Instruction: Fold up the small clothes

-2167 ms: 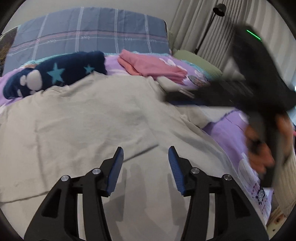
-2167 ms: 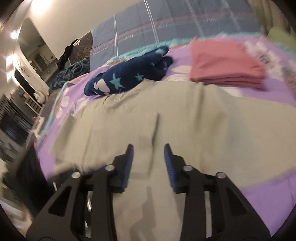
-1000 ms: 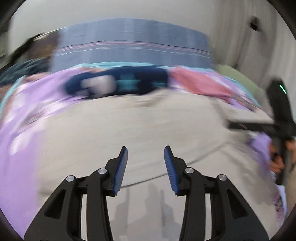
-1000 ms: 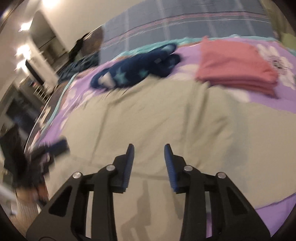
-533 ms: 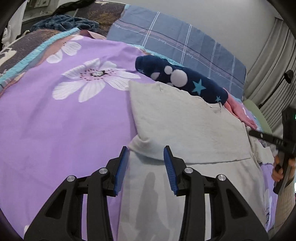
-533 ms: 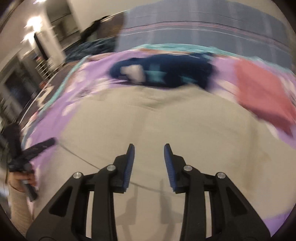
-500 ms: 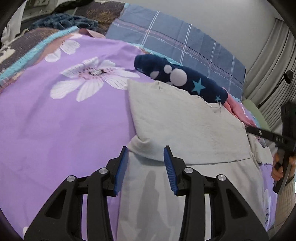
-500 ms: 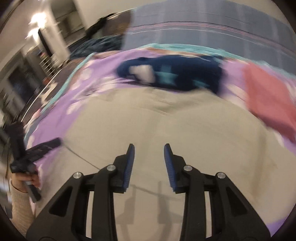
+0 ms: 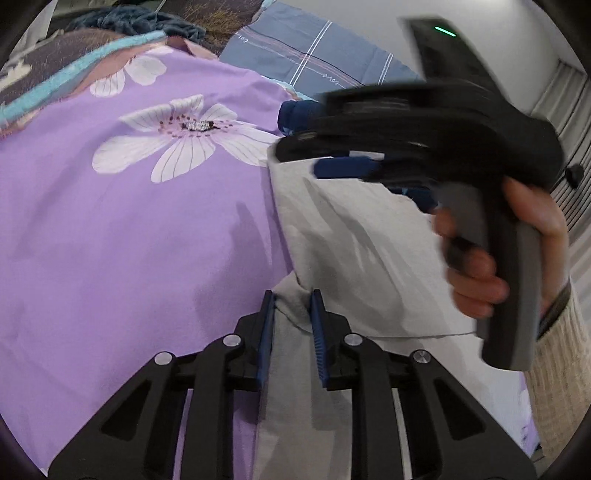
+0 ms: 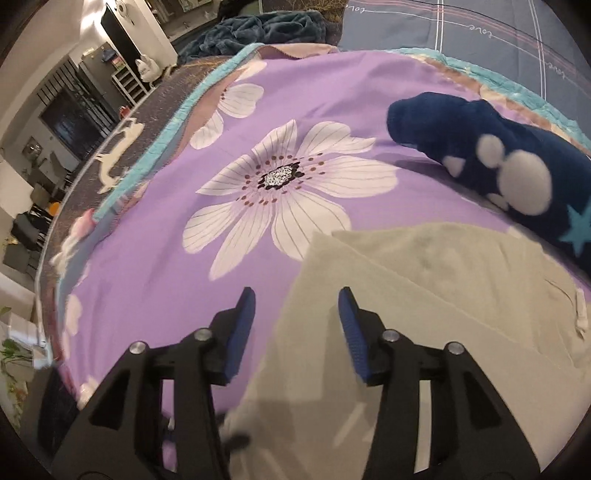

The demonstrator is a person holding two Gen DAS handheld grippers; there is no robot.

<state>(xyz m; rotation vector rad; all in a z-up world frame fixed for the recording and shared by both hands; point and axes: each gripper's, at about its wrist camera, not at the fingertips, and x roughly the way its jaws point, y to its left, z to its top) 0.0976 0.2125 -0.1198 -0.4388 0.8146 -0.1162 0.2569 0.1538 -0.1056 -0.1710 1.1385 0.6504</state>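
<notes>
Your grippers are black with blue ribbed pads (image 9: 318, 332) and silver screws (image 9: 232, 340); your sleeve (image 9: 554, 354) is cream ribbed knit.

The garment (image 9: 354, 236) lies spread on the bedspread (image 9: 110, 229), its folded edge running along the cover's bare stretch on the left; the printed flower (image 10: 284, 192) sits on that bare stretch, just beyond the garment's far corner; the star-patterned plush throw (image 10: 491, 166) lies rolled behind the garment, touching its far edge; the checked pillow (image 10: 480, 37) stands behind that at the head of the bed; a rumpled blanket (image 10: 258, 26) lies off to the pillow's left; shelves (image 10: 129, 85) stand well beyond the bed's left side.
</notes>
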